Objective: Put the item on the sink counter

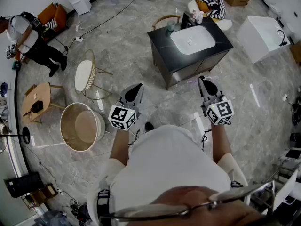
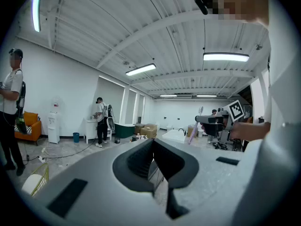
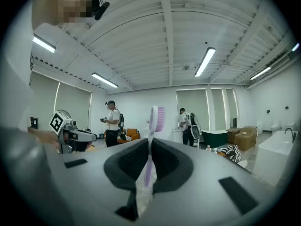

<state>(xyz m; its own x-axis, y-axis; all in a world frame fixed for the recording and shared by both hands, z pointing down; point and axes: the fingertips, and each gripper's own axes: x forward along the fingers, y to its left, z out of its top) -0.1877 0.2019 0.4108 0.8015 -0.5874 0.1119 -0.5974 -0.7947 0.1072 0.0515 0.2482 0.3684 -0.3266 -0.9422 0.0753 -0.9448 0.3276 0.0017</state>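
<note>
The sink counter (image 1: 161,38) is a dark cabinet with a white basin (image 1: 192,39), standing on the floor ahead of me. My right gripper (image 1: 203,82) is held out toward its front right corner and is shut on a pink toothbrush (image 3: 151,150), whose bristle head (image 3: 159,118) sticks up past the jaws. My left gripper (image 1: 133,93) hovers left of the cabinet, well short of it. In the left gripper view its jaws (image 2: 153,144) meet with nothing between them. That view also shows the right gripper (image 2: 217,121) with the toothbrush (image 2: 192,133).
A cup (image 1: 170,26) and bottles (image 1: 198,17) stand at the counter's back edge. A round tub (image 1: 83,126), a wire chair (image 1: 85,75) and a small wooden table (image 1: 37,102) are to my left. A white bathtub (image 1: 262,35) is at the far right. A person (image 1: 29,41) stands far left.
</note>
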